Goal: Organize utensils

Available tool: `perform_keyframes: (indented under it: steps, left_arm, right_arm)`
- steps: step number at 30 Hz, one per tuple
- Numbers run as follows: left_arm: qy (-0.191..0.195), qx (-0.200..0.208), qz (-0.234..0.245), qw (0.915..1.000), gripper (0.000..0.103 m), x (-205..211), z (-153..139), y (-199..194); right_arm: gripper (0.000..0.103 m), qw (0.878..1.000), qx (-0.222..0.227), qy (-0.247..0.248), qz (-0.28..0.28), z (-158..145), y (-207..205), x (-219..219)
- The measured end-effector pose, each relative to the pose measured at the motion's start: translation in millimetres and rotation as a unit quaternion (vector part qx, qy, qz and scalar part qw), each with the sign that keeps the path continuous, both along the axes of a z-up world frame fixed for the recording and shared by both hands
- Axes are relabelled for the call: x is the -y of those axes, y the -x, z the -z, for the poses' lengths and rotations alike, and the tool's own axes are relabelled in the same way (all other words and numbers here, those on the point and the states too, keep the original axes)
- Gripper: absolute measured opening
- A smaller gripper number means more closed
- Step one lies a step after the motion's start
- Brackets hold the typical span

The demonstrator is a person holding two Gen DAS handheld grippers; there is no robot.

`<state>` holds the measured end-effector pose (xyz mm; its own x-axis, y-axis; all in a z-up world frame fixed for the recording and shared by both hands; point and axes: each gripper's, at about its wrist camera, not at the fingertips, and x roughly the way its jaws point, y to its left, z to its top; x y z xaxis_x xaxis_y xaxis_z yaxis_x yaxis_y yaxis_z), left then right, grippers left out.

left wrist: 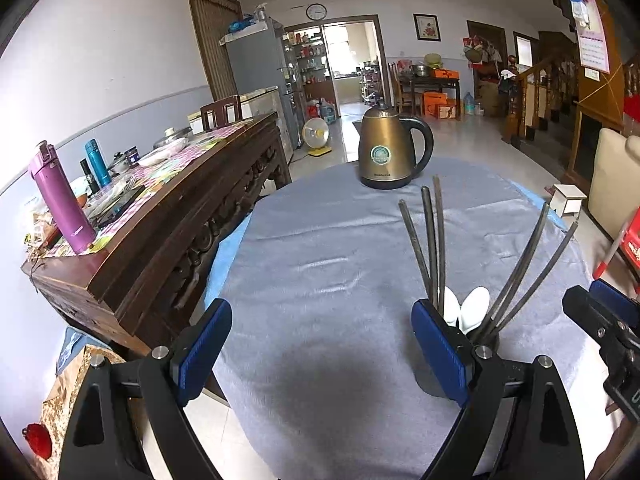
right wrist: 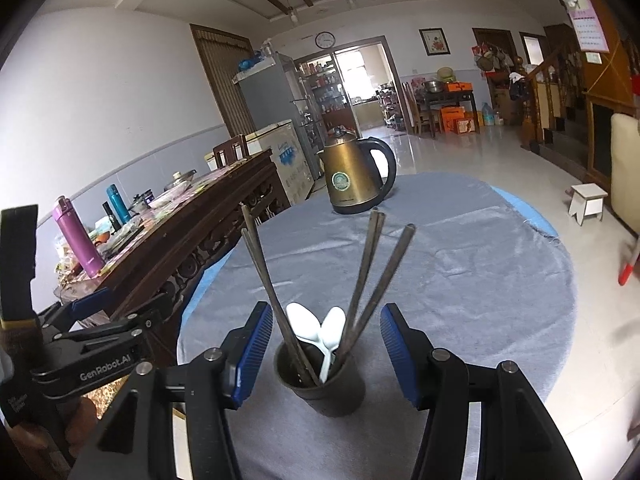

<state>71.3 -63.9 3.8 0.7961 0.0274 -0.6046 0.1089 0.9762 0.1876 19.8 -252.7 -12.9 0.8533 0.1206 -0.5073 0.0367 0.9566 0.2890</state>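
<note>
Left wrist view. Left tongs (left wrist: 320,354): blue-padded jaws spread wide, nothing between them, only grey cloth (left wrist: 320,248) below. Tabletop: round, covered by that cloth. Dark holder cup (left wrist: 486,334): stands just beyond the right-hand jaw, mostly hidden behind it. Contents: five dark chopsticks (left wrist: 432,240) fanned upward, three leaning left and two leaning right, with two white spoons (left wrist: 474,308) bowl-up between them. Bronze electric kettle (left wrist: 390,148): upright at the far edge of the tabletop, well apart from the cup. Right tongs (left wrist: 608,316): partly seen at the right edge. Long wooden sideboard (left wrist: 160,232): to the left of the tabletop, carrying a purple flask (left wrist: 62,200) and other bottles.

Right wrist view. Right tongs (right wrist: 326,354): released; jaws stand on either side of the holder cup (right wrist: 326,394) with clear gaps, pads not touching it. Chopsticks (right wrist: 360,280) and spoons (right wrist: 316,328) stand inside the cup on the cloth (right wrist: 460,272). Kettle (right wrist: 352,176): beyond, at the far edge. Left tongs (right wrist: 86,306): at the lower left, well apart from the cup.
</note>
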Motion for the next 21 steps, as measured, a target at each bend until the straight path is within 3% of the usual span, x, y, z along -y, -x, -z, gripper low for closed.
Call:
perform_keyframes:
  steps: [10, 21]
  left_arm:
    - [0.003, 0.016, 0.007, 0.9999, 0.091, 10.2, -8.9, 28.8]
    - [0.01, 0.039, 0.02, 0.999, 0.091, 7.8, -25.5, 64.8]
  right_arm:
    - [0.063, 1.0, 0.003, -0.01, 0.0, 6.7, 24.8, 7.2]
    - [0.065, 0.999, 0.03, 0.001, 0.024, -12.6, 65.3, 9.1]
